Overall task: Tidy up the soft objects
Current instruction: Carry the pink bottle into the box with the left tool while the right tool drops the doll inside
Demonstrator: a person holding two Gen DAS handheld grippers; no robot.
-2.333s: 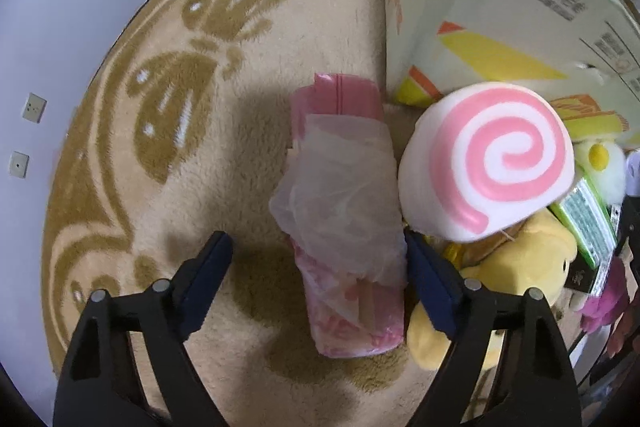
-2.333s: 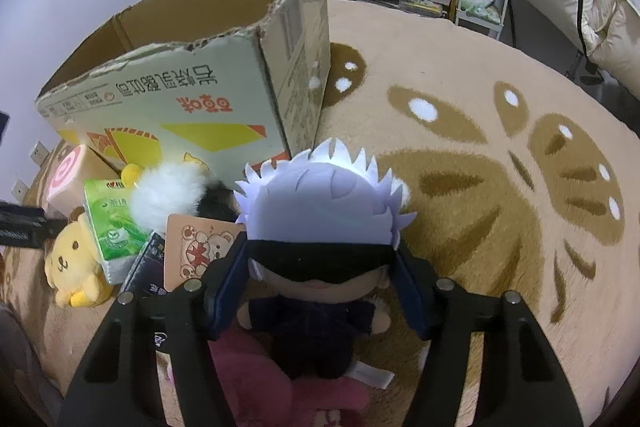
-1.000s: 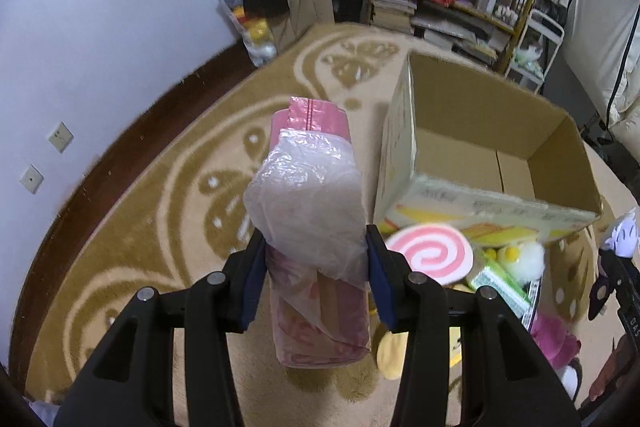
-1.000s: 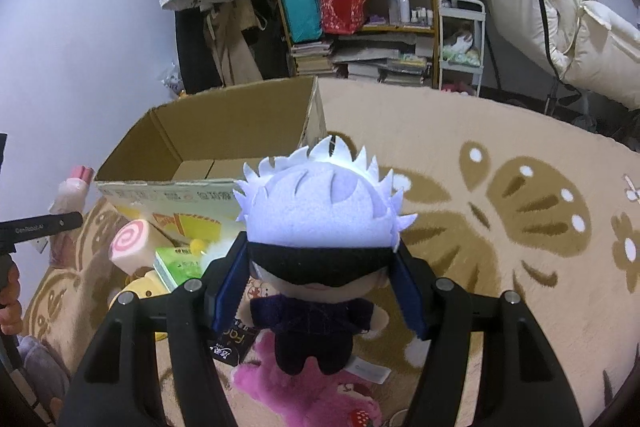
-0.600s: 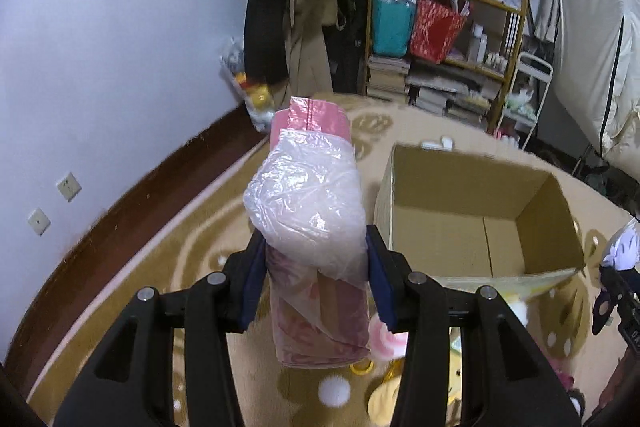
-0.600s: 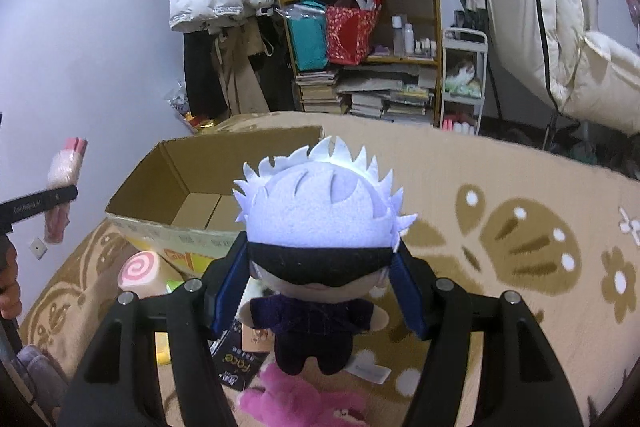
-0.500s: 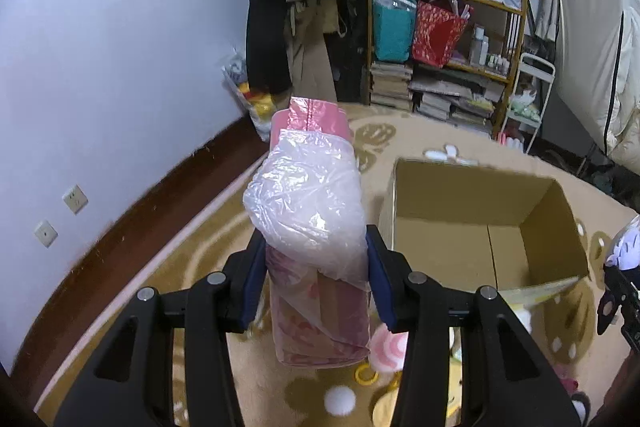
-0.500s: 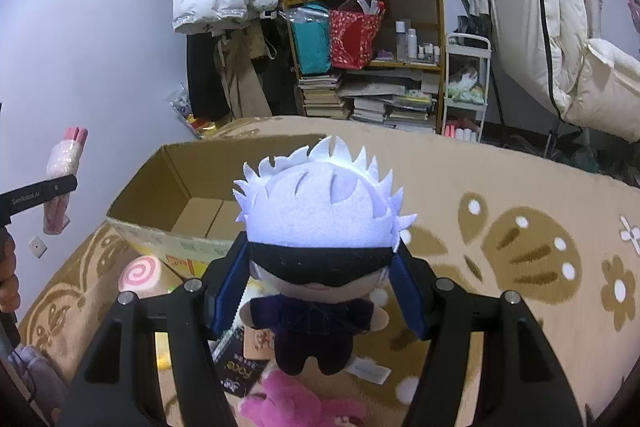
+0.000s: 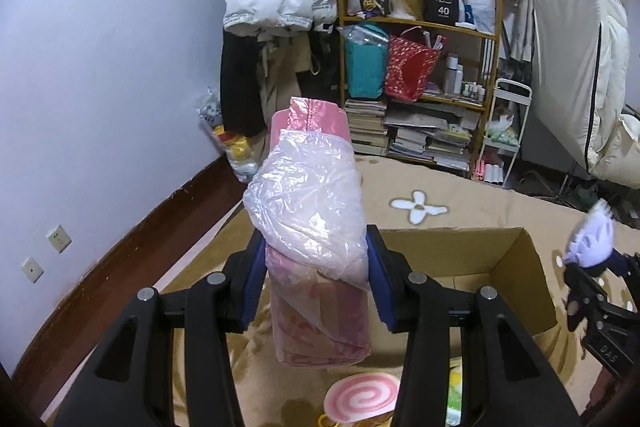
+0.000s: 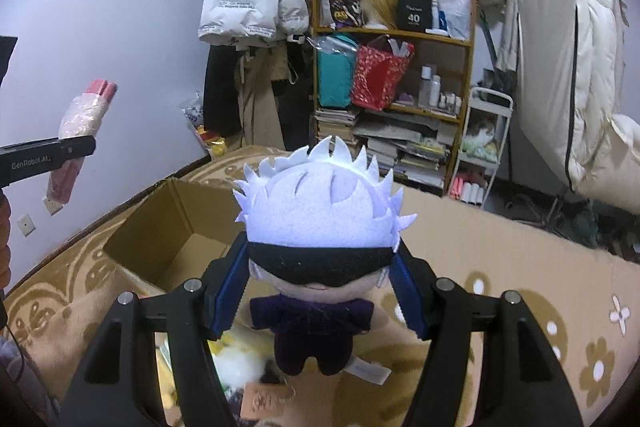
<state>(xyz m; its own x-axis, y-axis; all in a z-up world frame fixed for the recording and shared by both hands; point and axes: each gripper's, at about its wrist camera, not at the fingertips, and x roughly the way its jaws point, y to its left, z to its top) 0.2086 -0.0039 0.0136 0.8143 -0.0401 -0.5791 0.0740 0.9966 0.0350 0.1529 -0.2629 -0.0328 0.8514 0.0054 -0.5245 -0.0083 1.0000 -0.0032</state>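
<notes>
Left wrist: pink pack [image 9: 316,239] now raised above box [image 9: 516,291].

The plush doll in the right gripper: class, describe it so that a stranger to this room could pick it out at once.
Find the open cardboard box on the tan patterned rug. Just above its near side, the right gripper clamps a small plush doll. Its spiky white hair, black blindfold and dark outfit set it apart from the pink plastic-wrapped pack held alongside.

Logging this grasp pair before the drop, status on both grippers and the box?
Left gripper shut on pink plastic-wrapped pack. Right gripper shut on white-haired plush doll. Cardboard box open below, nothing blocking.
</notes>
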